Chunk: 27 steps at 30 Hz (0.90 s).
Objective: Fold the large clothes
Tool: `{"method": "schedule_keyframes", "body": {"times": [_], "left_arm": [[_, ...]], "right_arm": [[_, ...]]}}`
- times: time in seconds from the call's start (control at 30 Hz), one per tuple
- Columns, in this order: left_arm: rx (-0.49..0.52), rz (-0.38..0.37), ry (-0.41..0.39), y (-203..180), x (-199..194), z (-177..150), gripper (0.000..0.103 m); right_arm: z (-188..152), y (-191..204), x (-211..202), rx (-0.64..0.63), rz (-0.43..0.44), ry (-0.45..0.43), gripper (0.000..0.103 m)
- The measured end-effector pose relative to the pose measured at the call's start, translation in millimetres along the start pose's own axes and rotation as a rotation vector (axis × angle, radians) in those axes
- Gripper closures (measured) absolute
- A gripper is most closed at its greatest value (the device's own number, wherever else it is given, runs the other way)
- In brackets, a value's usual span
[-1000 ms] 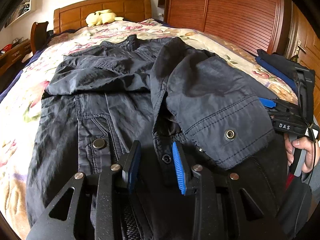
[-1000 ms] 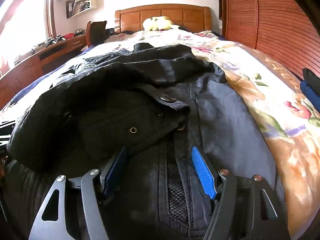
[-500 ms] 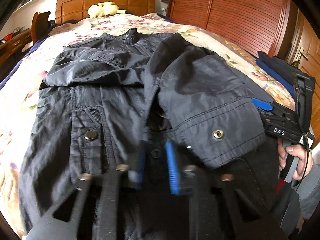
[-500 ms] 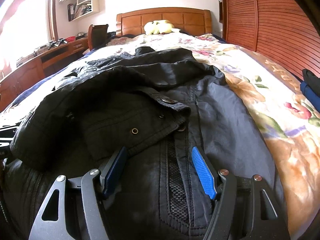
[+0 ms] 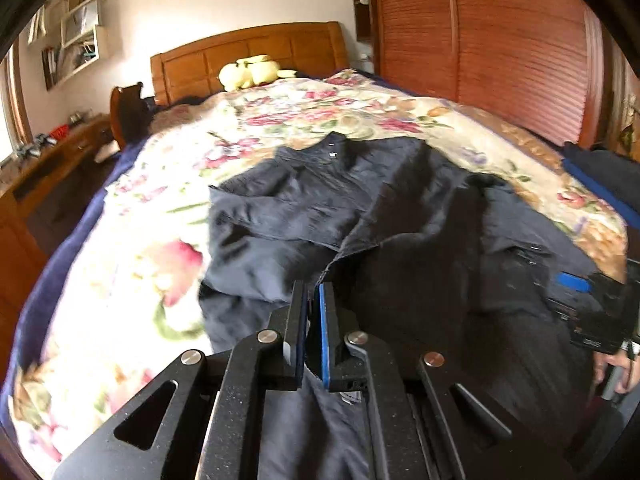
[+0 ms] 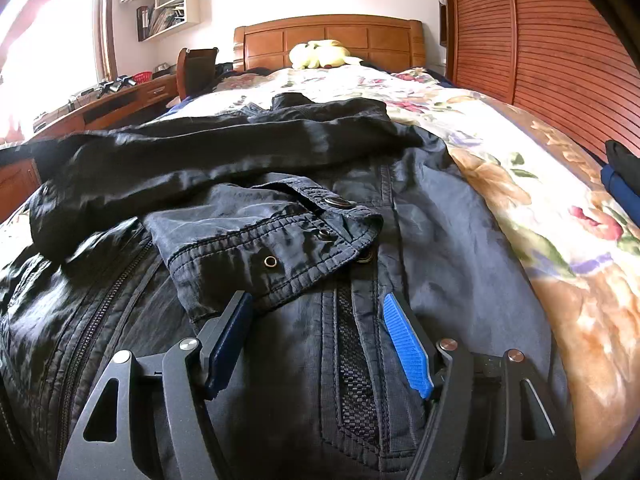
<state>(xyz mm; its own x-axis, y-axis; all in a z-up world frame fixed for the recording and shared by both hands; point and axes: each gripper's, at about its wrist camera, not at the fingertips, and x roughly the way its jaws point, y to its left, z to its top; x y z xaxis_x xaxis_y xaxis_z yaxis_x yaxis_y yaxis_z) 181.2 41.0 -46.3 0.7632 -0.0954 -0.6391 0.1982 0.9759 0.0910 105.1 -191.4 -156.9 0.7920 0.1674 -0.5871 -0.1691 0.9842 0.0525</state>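
Nearest to you, your left gripper (image 5: 310,312) is clamped on the dark jacket (image 5: 360,216): its two blue pads are pressed together with a fold of the jacket's front edge pinched between them, and that fabric rises from the bed to the pads and hangs down below them. Your right gripper (image 6: 320,328) sits low over the hem end of the jacket (image 6: 280,184) with its jaws standing apart; the mesh-backed zipper strip (image 6: 352,344) runs between the pads, which do not press on it. Just past the left pad lies a sleeve cuff (image 6: 276,256) with a brass eyelet and a snap tab, folded across the jacket's front. In the left wrist view your right hand (image 5: 612,364) shows at the right edge, holding the other gripper's handle against the jacket's side. The jacket lies lengthwise down the middle of the bed, collar pointing away from you, sleeves folded in over the body. Around it spreads the floral bedspread (image 5: 132,264). On the right edge of the bed is a pile of dark and blue clothes (image 6: 624,176). Farther off, a yellow plush toy (image 6: 320,54) rests against the wooden headboard (image 6: 328,36), with a desk (image 6: 100,108) on the left and slatted wardrobe doors (image 6: 540,40) on the right.
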Motion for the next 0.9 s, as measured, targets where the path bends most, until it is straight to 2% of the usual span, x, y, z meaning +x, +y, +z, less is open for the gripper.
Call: {"method": "schedule_keyframes", "body": {"times": [0.13,0.23,0.37,0.63,0.9], "left_arm": [[-0.036,0.010,0.051,17,10,-4,0.095],[-0.058,-0.023,0.053,22,3,-15,0.081],[-0.064,-0.034,0.067,23,-7,-39,0.073],[-0.117,-0.053,0.105,28,-30,-87,0.070],[-0.157,-0.045,0.152,33,-36,-121,0.069]], "right_arm": [[0,0,0,0.000,0.000,0.000,0.033],[0,0,0,-0.001,0.000,0.000,0.033],[0,0,0,0.000,0.000,0.000,0.033],[0,0,0,-0.001,0.000,0.000,0.033],[0,0,0,-0.002,0.000,0.000,0.033]]}}
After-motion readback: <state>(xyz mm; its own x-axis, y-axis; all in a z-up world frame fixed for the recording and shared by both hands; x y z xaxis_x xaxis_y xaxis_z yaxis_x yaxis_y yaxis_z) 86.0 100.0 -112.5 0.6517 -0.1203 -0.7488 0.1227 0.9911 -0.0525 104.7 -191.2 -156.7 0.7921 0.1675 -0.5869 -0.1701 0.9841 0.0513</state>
